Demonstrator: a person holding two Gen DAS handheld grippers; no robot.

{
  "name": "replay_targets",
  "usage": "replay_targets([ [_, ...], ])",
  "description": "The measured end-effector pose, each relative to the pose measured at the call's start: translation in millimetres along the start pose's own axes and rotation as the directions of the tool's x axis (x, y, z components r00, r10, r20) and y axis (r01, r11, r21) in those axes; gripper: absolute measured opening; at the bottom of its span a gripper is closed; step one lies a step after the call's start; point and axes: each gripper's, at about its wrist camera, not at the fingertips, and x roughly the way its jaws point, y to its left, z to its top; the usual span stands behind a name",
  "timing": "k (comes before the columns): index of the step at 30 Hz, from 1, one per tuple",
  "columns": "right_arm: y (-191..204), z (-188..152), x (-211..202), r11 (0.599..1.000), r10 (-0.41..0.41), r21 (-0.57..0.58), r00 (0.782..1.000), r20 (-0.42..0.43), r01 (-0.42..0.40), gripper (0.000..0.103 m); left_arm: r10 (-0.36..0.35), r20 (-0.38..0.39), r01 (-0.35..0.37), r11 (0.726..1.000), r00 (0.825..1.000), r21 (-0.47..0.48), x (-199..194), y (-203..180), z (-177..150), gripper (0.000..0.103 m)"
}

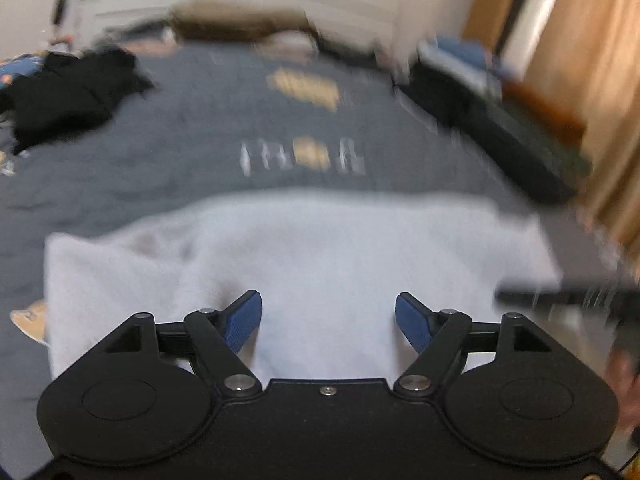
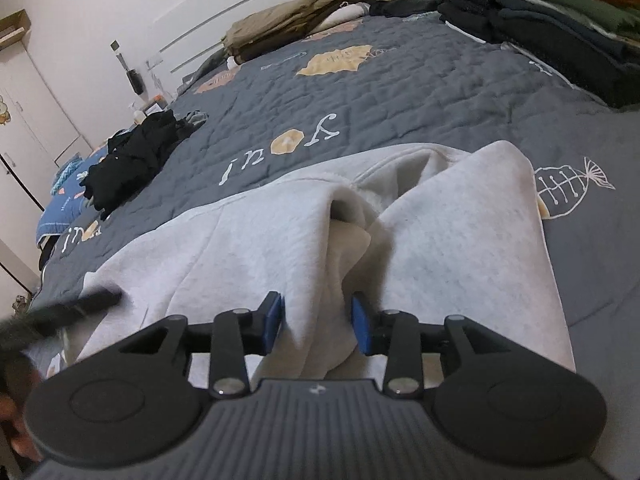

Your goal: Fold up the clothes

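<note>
Here, pale grey sweatshirt (image 2: 248, 248), rumpled, on quilted grey bedspread (image 2: 400, 92).

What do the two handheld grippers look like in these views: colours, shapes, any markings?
The left gripper and the right gripper share one build: matte black, with two round discs joined by a flat centre plate, black linkage bars on silver pivot pins, and blue ribbed finger pads. The right one's plate is ridged and grey, with a small pale mark. No cables or sleeves are clearly visible.
</note>
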Motion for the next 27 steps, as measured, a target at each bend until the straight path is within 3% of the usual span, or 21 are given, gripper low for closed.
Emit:
replay_targets([
  [2,-1.6,0.9,-0.2,1.000,0.005,0.008,1.000,0.000,-0.005,0.042,0.022,-0.008,-0.021,0.999,1.000,0.039,6.2,-3.8,-5.3,0.072],
  [3,-2.3,1.1,-0.1,1.000,0.002,0.012,1.000,-0.003,-0.002,0.044,0.032,-0.001,-0.032,0.998,0.999,0.053,7.3,-3.6,-7.5,0.062],
  [4,-2.7,1.4,0.4,1.000,-0.004,0.014,1.000,-0.007,0.005,0.049,0.043,0.006,-0.044,0.997,0.999,0.066,8.4,-3.4,-9.6,0.037],
  [7,-3.7,2.1,0.7,1.000,-0.011,0.023,1.000,-0.011,0.011,0.053,0.012,-0.001,-0.012,1.000,1.000,-0.008,7.5,12.2,-7.4,0.006],
  [12,-2.4,4.2,-5.1,1.000,0.001,0.029,1.000,0.003,-0.001,0.054,-0.003,0.025,0.004,0.999,1.000,-0.052,-2.0,20.8,-3.4,0.002],
  [21,-5.1,8.8,-13.3,0.999,0.007,0.045,1.000,0.023,-0.008,0.055,0.052,0.131,-0.041,0.995,0.990,-0.089,-35.5,27.7,13.5,0.000],
  [23,-4.4,9.6,-15.0,0.999,0.013,0.044,1.000,0.028,-0.014,0.055,0.108,0.104,-0.098,0.991,0.989,-0.093,-29.0,34.5,12.0,0.000],
  [27,0.7,11.4,-19.6,0.999,0.033,0.029,0.998,0.045,-0.034,0.055,0.045,0.045,-0.037,0.987,0.998,-0.159,-25.3,48.1,10.3,0.000],
])
